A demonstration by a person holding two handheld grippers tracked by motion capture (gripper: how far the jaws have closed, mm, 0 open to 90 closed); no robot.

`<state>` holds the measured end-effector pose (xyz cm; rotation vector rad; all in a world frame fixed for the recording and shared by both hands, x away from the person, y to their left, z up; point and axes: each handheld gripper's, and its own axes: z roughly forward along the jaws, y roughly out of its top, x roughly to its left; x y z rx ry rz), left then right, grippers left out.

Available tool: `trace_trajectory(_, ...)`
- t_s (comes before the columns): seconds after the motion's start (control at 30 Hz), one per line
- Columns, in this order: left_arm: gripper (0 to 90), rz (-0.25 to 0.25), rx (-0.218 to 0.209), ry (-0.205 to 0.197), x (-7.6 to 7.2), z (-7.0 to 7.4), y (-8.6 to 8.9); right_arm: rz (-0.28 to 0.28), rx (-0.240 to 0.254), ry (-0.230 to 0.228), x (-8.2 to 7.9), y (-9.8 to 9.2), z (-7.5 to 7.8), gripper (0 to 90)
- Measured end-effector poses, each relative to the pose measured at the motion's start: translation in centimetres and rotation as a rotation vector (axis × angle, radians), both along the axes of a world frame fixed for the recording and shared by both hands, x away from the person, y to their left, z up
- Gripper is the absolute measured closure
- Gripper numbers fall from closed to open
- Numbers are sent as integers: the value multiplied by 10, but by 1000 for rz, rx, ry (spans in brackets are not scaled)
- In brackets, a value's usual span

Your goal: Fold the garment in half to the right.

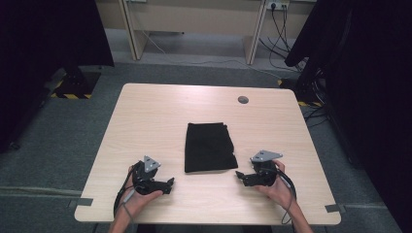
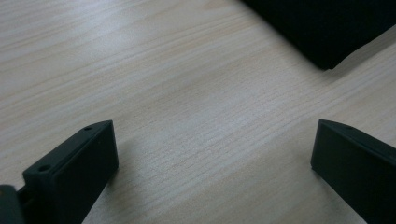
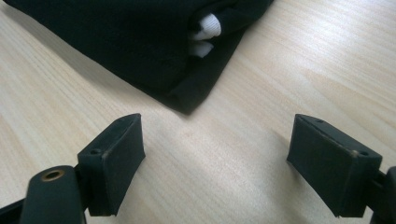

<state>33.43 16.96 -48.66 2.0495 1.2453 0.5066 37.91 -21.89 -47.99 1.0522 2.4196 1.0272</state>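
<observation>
Two grippers flank folded cloth (apart)

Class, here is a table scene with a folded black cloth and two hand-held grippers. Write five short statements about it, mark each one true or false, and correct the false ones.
1. The folded black cloth lies on the wooden table between the two grippers. True.
2. The left gripper is clamped on the cloth. False: its jaws stand wide apart over bare wood, and the cloth's corner lies beyond them.
3. The right gripper is open, with a cloth corner just ahead of it. True.
4. Something white peeks from the cloth's folds in the right gripper view. True.
5. The cloth hangs over the table's edge. False: it lies flat, wholly on the tabletop.
</observation>
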Motion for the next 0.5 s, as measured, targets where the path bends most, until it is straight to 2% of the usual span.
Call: trace_trajectory(0.5,0,7,-1,-1,-1,0,0,-23,-1,4,-17,-14,0,175)
